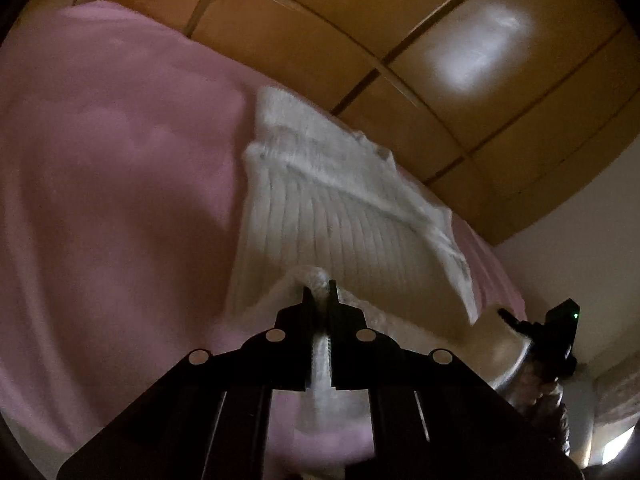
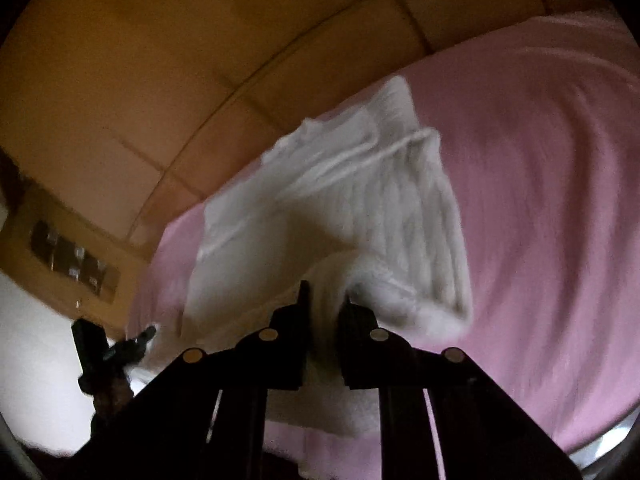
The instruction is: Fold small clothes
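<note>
A white ribbed garment [image 1: 344, 216] is seen spread on a pink bed sheet [image 1: 112, 184], close to the far edge of the bed where a wooden panelled headboard [image 1: 420, 40] rises behind it. The far part of the garment lies flat on the sheet, while its near hem is lifted off the bed and drawn toward the cameras.

The left gripper [image 1: 320, 292] is closed tight on the near hem: a bunched fold of white knit is pinched between its black fingertips and runs back through the narrow slot between them. The right gripper [image 2: 325, 296] is likewise clamped on the near hem at another point, with a thicker wad of cloth filling the slightly wider gap between its fingers.

In the left wrist view the right gripper is seen at the lower right, gripping the garment's hem, with a green light showing on its body and a hand [image 1: 548, 392] below it. In the right wrist view the left gripper is seen at the lower left, just beside the bed's edge. Both views are blurred.

A wall switch panel [image 2: 72, 256] is mounted left of the bed.
</note>
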{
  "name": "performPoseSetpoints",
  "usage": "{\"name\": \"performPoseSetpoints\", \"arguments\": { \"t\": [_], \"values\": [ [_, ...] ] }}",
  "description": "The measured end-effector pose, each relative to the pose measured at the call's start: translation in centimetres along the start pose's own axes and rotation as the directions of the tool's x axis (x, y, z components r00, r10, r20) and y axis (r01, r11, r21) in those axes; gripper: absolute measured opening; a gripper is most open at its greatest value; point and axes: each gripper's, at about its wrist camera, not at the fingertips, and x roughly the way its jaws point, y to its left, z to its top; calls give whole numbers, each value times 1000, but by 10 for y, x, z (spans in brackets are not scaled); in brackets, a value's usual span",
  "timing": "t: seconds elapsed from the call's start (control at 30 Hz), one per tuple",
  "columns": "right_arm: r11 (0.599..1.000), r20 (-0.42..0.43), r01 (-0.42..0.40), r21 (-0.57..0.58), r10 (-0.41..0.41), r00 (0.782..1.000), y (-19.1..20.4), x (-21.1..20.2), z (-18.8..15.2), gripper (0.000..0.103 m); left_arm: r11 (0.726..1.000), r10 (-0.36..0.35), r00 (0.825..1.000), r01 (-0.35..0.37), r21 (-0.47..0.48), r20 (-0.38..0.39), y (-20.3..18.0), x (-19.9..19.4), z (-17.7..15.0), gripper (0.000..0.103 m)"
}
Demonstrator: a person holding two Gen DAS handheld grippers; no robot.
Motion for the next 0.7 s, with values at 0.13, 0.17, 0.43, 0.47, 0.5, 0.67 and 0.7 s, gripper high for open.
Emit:
{"name": "performPoseSetpoints", "arguments": {
  "t": [0.13, 0.17, 0.43, 0.47, 0.5, 0.67, 0.7],
  "values": [
    [997, 13, 34, 63, -35, 999, -17, 27, 41, 17, 998, 45, 999, -45, -38, 13, 2, 31, 40, 5],
    [995, 23, 42, 88, -44, 999, -21, 31, 49, 27, 995, 81, 996, -79, -53, 26, 4, 36, 50, 5],
    [995, 121, 64, 82, -73, 990, -43, -1, 46, 87, 997, 55, 997, -52, -64, 54, 30, 18, 47, 61],
    [995, 101, 87, 54, -92, 991, -45, -1, 39, 87, 998, 48, 998, -45, -51, 45, 33, 18, 42, 61],
    [994, 80, 109, 29, -111, 991, -44, 2, 29, 87, 998, 45, 999, -44, -36, 31, 34, 19, 35, 62],
    [982, 20, 182, -48, -181, 983, -43, 39, 5, 78, 997, 73, 997, -72, 34, -26, 32, 42, 8, 64],
    [980, 32, 192, -57, -191, 981, -39, 45, 5, 72, 996, 77, 997, -77, 46, -10, 27, 45, 6, 64]
  ]
}}
